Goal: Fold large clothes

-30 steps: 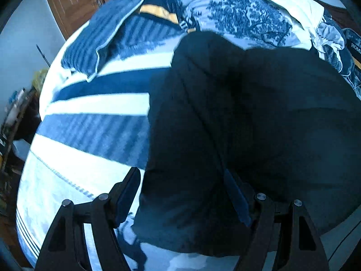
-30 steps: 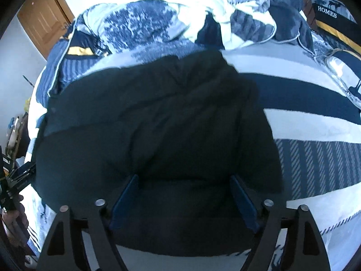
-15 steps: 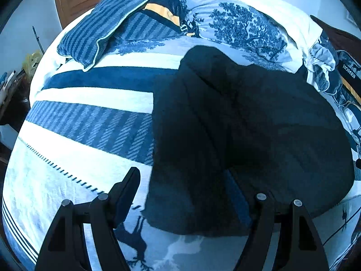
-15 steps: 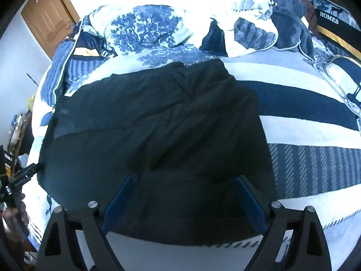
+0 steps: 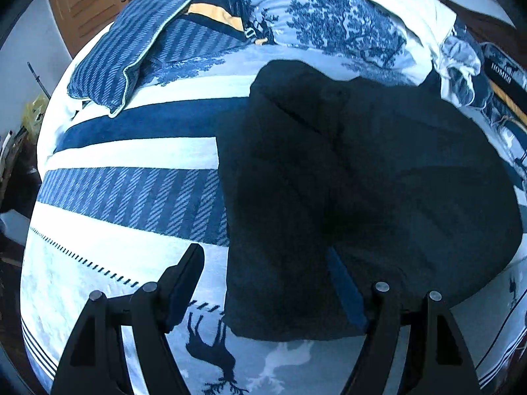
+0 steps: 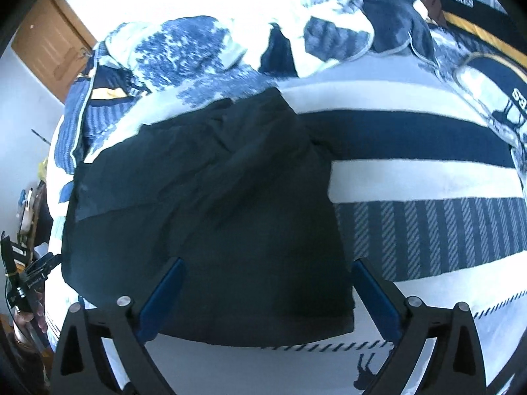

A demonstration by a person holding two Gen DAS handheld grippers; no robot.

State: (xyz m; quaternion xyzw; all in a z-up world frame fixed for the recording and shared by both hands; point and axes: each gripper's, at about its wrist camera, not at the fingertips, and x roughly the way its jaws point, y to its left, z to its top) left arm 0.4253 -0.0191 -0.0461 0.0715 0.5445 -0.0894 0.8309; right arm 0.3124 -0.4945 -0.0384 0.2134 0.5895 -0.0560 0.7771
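Both claws have lifted off the dark garment (image 6: 210, 217), the right claw (image 6: 266, 293) just widening and empty, the left claw (image 5: 266, 283) open too; soft, bulky and limp on the bed (image 5: 125, 151), it is best pinched at a near corner.

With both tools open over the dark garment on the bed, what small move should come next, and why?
Probably lower the right tool onto the near hem of the dark garment and pinch it. The garment lies spread flat on the striped bedcover, nothing is held, and the right tool's jaws, which have just been opening, straddle that edge.
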